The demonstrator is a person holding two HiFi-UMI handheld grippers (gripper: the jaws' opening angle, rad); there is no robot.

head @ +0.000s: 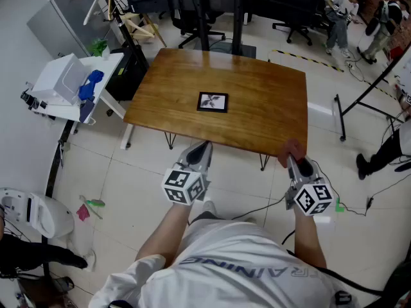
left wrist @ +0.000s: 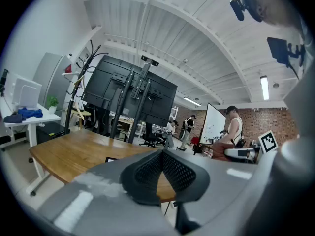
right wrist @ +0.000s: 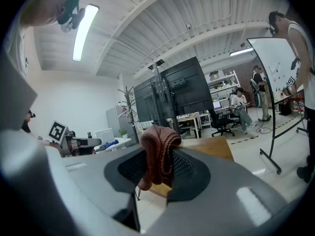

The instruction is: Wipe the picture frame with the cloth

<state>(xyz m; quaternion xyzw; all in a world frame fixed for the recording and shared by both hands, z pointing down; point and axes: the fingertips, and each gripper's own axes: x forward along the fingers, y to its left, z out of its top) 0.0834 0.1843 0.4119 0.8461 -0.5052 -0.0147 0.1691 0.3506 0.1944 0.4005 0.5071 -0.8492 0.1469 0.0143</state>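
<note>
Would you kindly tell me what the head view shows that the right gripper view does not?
Only the head view shows the picture frame, lying flat mid-table, and the person's white shirt. Only the right gripper view shows the ceiling light and the whiteboard. Both show the wooden table and the cloth pinched in the right gripper.

The setting is an open-plan office and lab workspace with a pale tiled floor (head: pixel 128 172) and an arched, ribbed ceiling (right wrist: pixel 162 28) fitted with strip lights (right wrist: pixel 83 31). A wooden table (head: pixel 257 108) stands at frame centre; large black screens on stands (left wrist: pixel 130 95) and office chairs (head: pixel 298 27) line the top edge. A white desk (head: pixel 61 111) occupies the upper left, with a whiteboard (left wrist: pixel 214 124), a brick wall (left wrist: pixel 266 119) and loose floor cables (head: pixel 379 188) at the right.
</note>
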